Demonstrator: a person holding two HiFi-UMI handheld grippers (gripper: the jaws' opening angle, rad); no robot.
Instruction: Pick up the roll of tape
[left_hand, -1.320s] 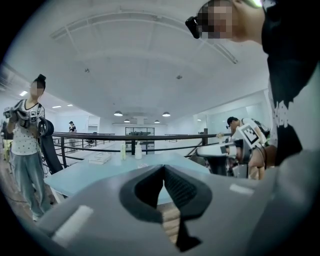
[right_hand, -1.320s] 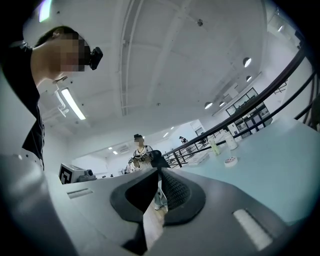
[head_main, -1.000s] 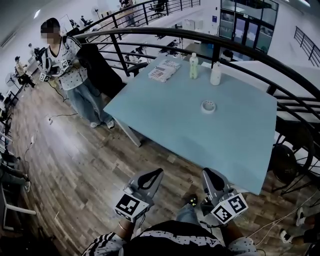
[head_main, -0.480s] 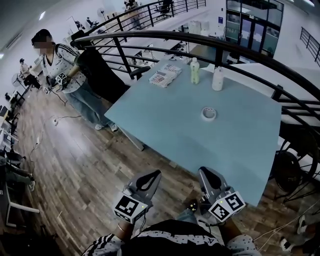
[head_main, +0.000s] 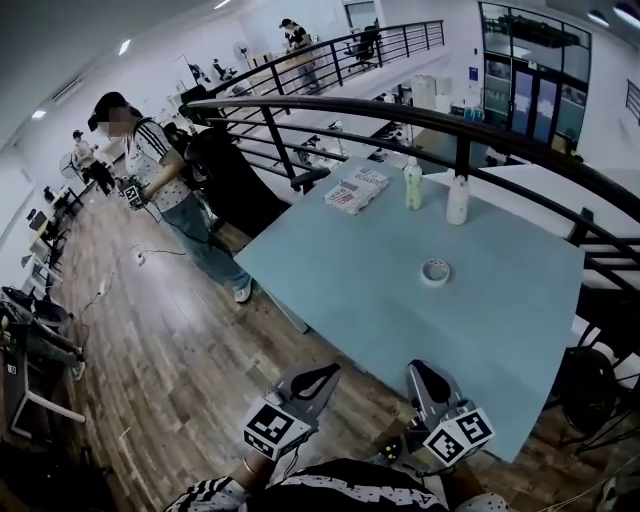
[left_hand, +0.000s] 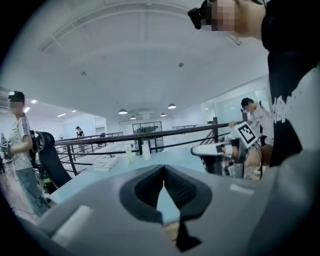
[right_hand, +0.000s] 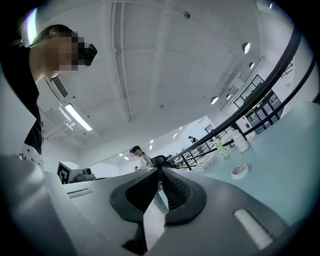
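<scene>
The roll of tape (head_main: 435, 271) is a small white ring lying flat on the light blue table (head_main: 360, 290), right of its middle. In the right gripper view the tape (right_hand: 240, 171) lies ahead and to the right, well clear of the jaws. My left gripper (head_main: 328, 371) and right gripper (head_main: 416, 368) are held side by side low in the head view, short of the table's near edge. The left gripper (left_hand: 163, 167) has its jaw tips meeting, with nothing held. The right gripper (right_hand: 160, 171) is shut too, with nothing held.
A green bottle (head_main: 413, 185), a white bottle (head_main: 458, 200) and a stack of printed sheets (head_main: 357, 190) stand at the table's far side. A black curved railing (head_main: 300, 100) runs behind it. A person (head_main: 150, 175) stands to the left on the wooden floor (head_main: 170, 370).
Both grippers and the head view have moved forward toward the table. The tape sits lower and a little further right in the picture. The jaws stay shut.
</scene>
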